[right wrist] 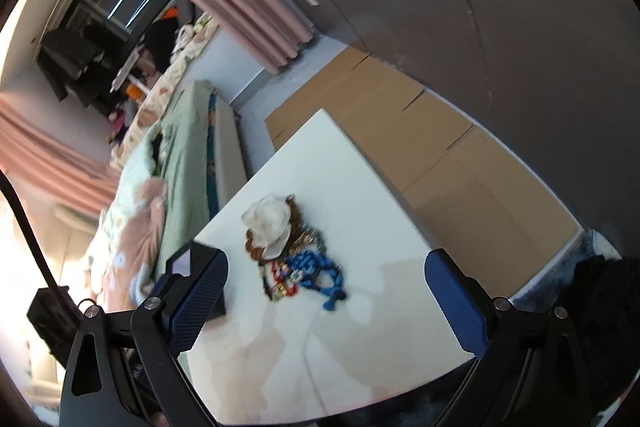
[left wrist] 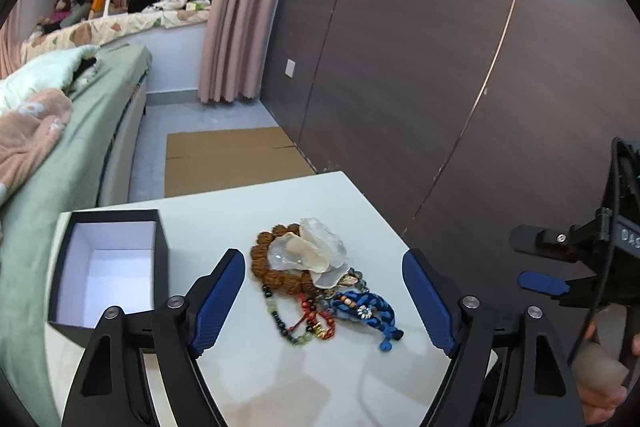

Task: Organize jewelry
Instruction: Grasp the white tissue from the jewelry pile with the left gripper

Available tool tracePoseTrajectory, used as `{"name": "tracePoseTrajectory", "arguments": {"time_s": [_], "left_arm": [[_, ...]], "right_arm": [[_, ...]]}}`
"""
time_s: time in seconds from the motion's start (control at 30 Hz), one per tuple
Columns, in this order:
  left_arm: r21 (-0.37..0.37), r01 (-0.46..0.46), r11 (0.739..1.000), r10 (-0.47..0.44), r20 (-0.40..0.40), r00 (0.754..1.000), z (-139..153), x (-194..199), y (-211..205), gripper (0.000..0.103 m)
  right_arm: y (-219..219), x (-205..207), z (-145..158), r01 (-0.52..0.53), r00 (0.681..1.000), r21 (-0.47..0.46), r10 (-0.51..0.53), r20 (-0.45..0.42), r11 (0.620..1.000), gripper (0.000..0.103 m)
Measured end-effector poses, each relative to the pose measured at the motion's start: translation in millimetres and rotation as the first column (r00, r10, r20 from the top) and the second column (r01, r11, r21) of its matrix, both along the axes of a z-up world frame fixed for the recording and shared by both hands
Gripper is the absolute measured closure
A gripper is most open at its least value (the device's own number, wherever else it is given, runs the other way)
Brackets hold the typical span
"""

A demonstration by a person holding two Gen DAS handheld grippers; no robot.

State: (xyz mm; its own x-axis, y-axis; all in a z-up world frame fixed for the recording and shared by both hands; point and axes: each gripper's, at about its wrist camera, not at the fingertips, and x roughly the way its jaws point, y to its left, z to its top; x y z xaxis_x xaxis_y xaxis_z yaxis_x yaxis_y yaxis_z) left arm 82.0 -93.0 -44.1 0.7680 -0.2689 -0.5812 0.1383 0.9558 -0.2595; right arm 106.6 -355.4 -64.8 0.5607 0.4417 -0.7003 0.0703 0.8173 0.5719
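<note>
Fingers of the left hand-held gripper (left wrist: 324, 301) stand spread wide above the near part of the white worktop (left wrist: 280, 199), gripping nothing, and the jewelry pile (left wrist: 320, 279) lies framed between them. That framing reads as a lining-up: the jaws are open far enough to come down around one piece of the heap.

The right hand-held gripper (right wrist: 326, 307) is spread just as wide and also empty. It hangs near the worktop's corner, tilted, with the same pile ahead of its blue pads (right wrist: 200, 303). In the left wrist view its body shows at the right edge, well off the heap, probably kept back so the two tools do not cross.

The heap itself is tangled. A brown beaded bracelet (left wrist: 272, 267) curls at the far side, with pale translucent shell-like pieces (left wrist: 308, 251) resting on top of it. A blue braided cord bracelet (left wrist: 368, 311) lies nearest, touching a strand of dark and green beads (left wrist: 280, 315) and a red corded piece (left wrist: 312, 311). Because they overlap, lifting one will likely drag its neighbours, so an outer piece such as the blue cord looks the easier first pick.

A black box (left wrist: 108, 215) with a white lining sits open and empty at the left of the worktop, beside the pile but apart from it, most likely the place meant to receive the pieces. No sorting looks begun.

Beyond the worktop are a bed with green bedding (left wrist: 92, 115), flattened cardboard (left wrist: 224, 155) on the floor, a pink curtain (left wrist: 248, 7) and a dark wood-grain wall (left wrist: 440, 47).
</note>
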Motion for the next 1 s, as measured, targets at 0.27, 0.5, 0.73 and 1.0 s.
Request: {"name": "tracePoseTrajectory", "arguments": {"time_s": [0.27,0.5,0.73,1.0], "left_arm": [[0.006,0.023,1.0,-0.022,-0.059,0.998,-27,28,-24,0.03],[0.033,-0.008,0.999,0.011,-0.086,0.996,-48,51,-33,0.04],[-0.039,0.0,0.999,-0.006,-0.157,0.988,-62,62,-23,0.101],[-0.08,-0.008,0.997,0.002,-0.077,0.997,-31,33,0,0.102]], "right_arm": [[-15,15,-15,0.065,0.996,0.012,-0.064,-0.062,0.998,0.018],[-17,22,-26,0.076,0.992,0.024,-0.073,-0.098,0.997,0.018],[-4,30,-36,0.044,0.99,0.049,-0.037,-0.139,0.998,0.018],[24,34,-46,-0.009,0.985,0.023,0.013,-0.172,1.0,0.019]]}}
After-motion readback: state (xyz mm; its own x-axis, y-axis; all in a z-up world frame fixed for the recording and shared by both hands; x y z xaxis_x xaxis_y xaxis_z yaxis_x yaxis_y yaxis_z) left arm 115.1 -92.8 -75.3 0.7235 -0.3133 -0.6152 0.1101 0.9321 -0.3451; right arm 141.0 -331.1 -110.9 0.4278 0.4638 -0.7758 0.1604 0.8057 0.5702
